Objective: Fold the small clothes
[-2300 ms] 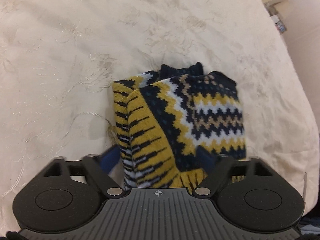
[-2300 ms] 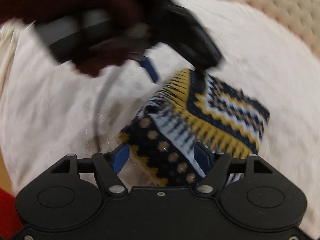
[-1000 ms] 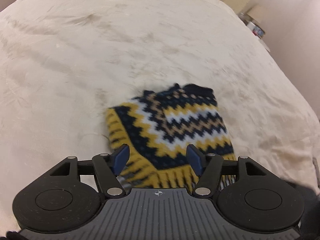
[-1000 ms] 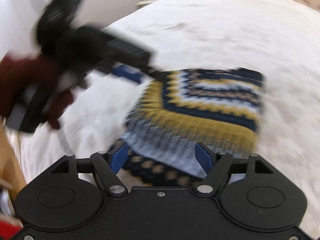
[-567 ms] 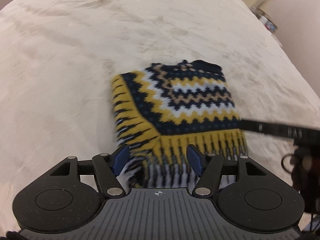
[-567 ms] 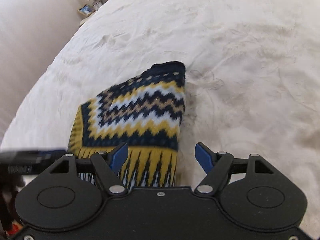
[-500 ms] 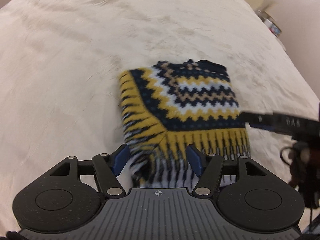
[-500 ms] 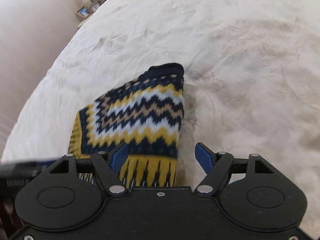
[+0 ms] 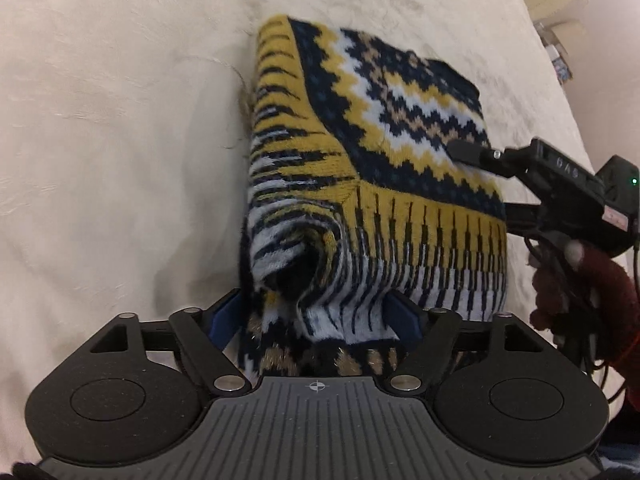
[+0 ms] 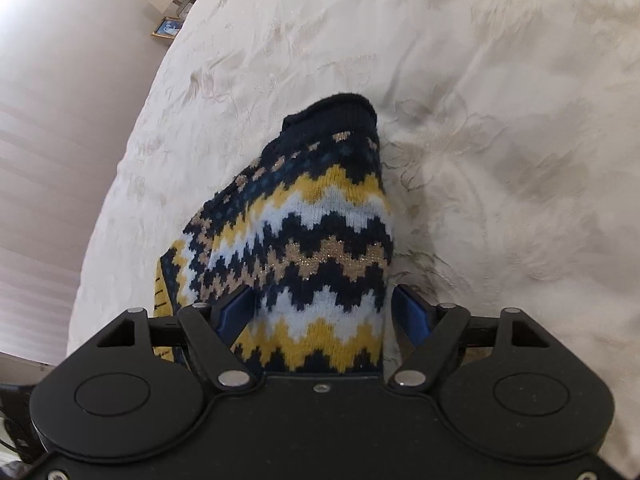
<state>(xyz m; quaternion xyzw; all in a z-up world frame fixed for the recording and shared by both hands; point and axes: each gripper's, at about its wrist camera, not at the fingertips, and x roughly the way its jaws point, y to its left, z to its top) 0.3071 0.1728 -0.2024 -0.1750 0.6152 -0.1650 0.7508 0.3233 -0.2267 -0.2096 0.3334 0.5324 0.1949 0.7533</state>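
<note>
**Both grippers at the folded sweater's edges**

I have the folded knit sweater point(image 9: 372, 168) lying on the cream bedspread point(image 9: 112, 128), its navy, yellow and white zigzag face up. In my left wrist view it fills the centre and runs toward 12 o'clock, with a rolled white-and-navy striped fold bulging at its near end.

My left gripper point(image 9: 316, 316) sits at 6 o'clock with its blue fingers point(image 9: 224, 316) spread wide, one on each side of that near fold. The jaws are released; the knit lies between them, not pinched.

My right gripper point(image 10: 324, 312) shows the same stance in its own view: blue pads point(image 10: 412, 312) apart, the sweater's edge passing between them and running up to the navy collar point(image 10: 332, 114) near 12 o'clock. These jaws are released too. In the left view the same tool comes in from 3 o'clock, one black finger resting on the sweater's right edge, with my maroon-gloved hand point(image 9: 580, 292) behind it.

A small framed picture point(image 10: 167, 28) stands at 11 o'clock beyond the bed's edge, against the pale wall point(image 10: 52, 120).
</note>
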